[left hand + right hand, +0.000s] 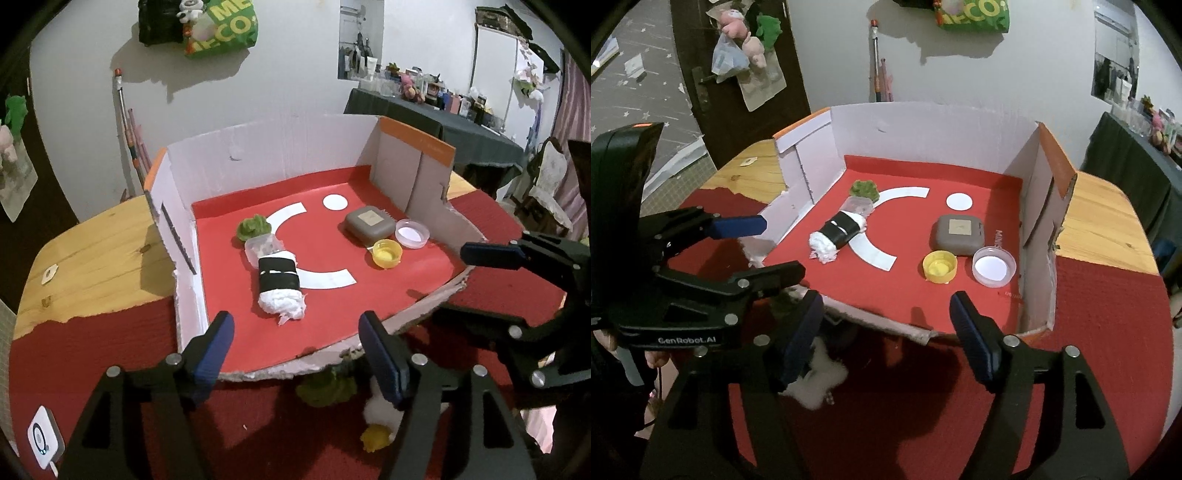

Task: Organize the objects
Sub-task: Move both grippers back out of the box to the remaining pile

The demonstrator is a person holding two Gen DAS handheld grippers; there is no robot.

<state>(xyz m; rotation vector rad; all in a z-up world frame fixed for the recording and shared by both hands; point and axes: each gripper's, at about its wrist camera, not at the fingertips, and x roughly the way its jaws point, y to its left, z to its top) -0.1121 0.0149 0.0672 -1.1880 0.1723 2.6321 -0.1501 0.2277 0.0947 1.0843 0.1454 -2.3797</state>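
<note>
Sorting stock: left tool (295,350) and right tool (886,332) both part-open, empty, outside cardboard tray (280,155). Wrapped roll (279,284), grey case (368,224), yellow cap (387,253) in tray. White-yellow piece (376,424) on table: approach low, straddle, then close.

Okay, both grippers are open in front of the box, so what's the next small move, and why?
Probably lower the left gripper onto the white fluffy thing on the red cloth. It lies outside the box, just under the open fingers, while the yellow cap and others already sit inside.
</note>
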